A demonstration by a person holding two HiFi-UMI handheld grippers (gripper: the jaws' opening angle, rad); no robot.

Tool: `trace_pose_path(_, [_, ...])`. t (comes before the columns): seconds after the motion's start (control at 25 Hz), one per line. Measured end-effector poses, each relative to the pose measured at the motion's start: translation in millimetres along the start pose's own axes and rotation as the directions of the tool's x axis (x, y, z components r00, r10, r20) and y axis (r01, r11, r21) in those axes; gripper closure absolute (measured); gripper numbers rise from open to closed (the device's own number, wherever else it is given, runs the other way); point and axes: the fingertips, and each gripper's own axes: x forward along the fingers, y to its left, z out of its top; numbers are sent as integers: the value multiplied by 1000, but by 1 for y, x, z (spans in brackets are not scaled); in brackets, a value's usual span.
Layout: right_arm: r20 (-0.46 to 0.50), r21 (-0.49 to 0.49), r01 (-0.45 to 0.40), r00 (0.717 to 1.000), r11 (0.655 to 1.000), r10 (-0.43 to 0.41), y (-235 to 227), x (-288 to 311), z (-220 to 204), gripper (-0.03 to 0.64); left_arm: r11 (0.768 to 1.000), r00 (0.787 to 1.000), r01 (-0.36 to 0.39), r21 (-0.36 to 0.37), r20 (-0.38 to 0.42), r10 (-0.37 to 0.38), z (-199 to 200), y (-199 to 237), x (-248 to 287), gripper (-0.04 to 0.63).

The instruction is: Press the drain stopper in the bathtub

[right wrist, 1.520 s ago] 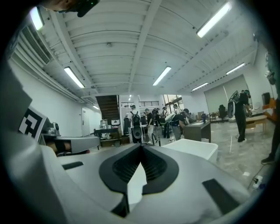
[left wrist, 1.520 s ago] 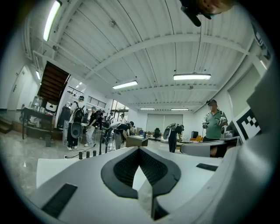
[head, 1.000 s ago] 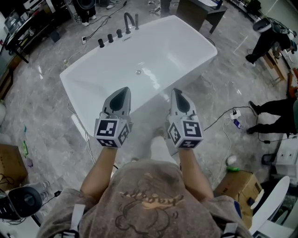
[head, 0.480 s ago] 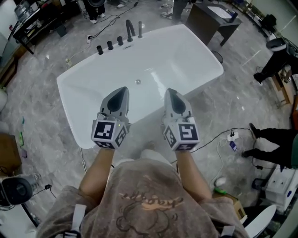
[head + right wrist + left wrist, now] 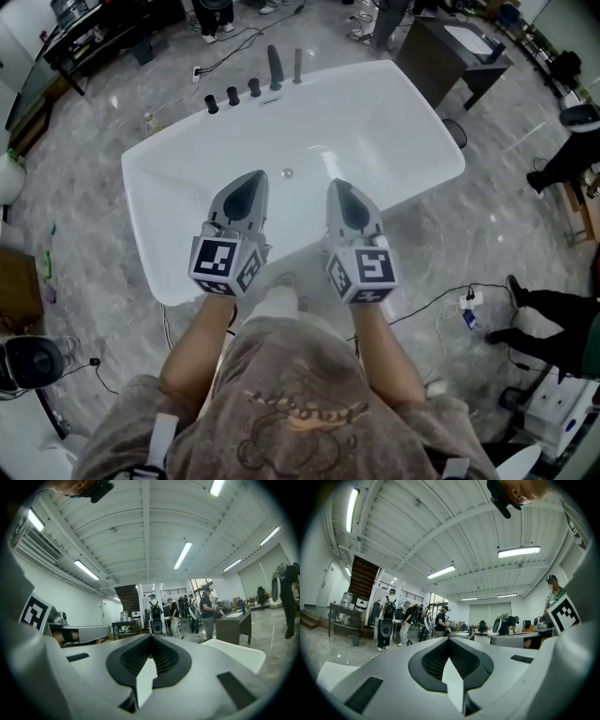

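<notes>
Head view: left gripper, right gripper jaws together, over bathtub.

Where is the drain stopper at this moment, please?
In the head view, the drain stopper sits on the floor of the white bathtub, just beyond and between the tips of the left gripper and the right gripper.

The bathtub has slid closer in under the arms! The drain stopper now sits just beside the left gripper tip, between it and the right gripper, which has edged inward.
</notes>
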Motion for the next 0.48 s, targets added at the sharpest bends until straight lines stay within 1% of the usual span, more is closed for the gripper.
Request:
trace_pose_path(0.24, [-10, 13, -17, 1000, 1000, 17, -15, 30, -4, 615, 1000, 1000, -5, -6, -7, 5, -5, 10, 37, 594])
trace_pose_path(0.48, [-15, 11, -48, 999, 999, 49, -30, 71, -3, 615, 1000, 1000, -12, 7, -9, 12, -7, 23, 80, 595])
